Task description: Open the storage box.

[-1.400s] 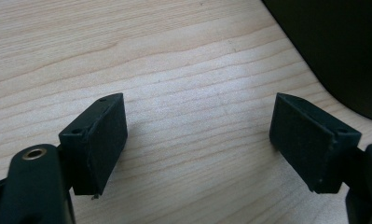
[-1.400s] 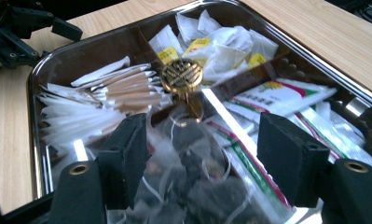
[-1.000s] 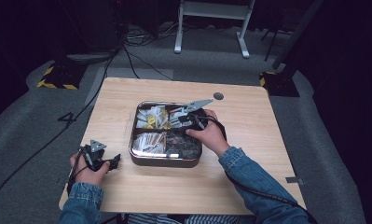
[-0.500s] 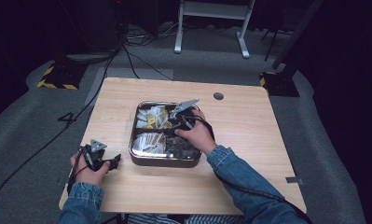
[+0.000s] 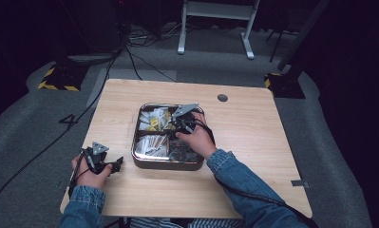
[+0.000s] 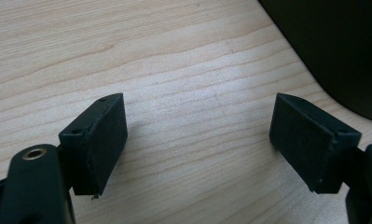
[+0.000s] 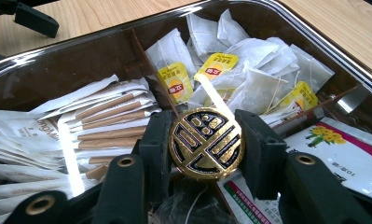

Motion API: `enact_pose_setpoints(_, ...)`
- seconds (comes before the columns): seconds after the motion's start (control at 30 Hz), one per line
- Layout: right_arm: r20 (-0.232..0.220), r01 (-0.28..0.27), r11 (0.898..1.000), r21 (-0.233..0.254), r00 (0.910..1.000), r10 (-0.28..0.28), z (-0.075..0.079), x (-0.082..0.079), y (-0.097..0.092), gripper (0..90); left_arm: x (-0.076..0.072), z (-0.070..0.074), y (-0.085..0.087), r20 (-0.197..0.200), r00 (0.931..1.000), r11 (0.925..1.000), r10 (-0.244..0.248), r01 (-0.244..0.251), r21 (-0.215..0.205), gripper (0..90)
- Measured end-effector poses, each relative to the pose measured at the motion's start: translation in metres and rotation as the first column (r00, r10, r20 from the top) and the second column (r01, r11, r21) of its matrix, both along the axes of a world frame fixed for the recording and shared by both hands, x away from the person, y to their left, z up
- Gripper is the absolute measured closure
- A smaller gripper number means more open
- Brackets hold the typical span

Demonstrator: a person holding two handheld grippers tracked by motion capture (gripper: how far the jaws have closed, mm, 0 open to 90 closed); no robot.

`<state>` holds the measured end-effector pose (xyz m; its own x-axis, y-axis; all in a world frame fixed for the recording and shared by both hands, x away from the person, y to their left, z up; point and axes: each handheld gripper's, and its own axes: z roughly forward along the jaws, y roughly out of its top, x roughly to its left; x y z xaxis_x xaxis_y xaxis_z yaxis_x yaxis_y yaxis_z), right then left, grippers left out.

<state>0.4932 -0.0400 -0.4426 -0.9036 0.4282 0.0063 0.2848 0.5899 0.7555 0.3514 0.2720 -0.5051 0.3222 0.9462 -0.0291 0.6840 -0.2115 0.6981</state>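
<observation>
Right gripper (image 7: 205, 144) jaws just closed, now pinching round gold disc (image 7: 206, 142) over tray (image 7: 58, 65). Left gripper (image 6: 200, 149) jaws spread wide over table (image 6: 183, 60).

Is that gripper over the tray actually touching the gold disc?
Touching. In the right gripper view, the right gripper has both black jaws pressed against opposite edges of the gold disc, no gap either side.

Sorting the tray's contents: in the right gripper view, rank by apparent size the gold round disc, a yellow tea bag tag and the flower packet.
1. Flower packet, partly cut off
2. Gold round disc, nearest the camera, so unsure
3. Yellow tea bag tag
</observation>
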Motion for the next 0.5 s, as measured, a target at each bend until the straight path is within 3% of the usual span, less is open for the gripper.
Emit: enact_pose_setpoints(0.5,0.001,0.009,1.000,0.009,1.0000,-0.009,0.0000,-0.0008,-0.0001,58.8,0.0000,0.0000,0.0000,0.000,1.0000,1.0000,0.000,0.000,0.000,19.4)
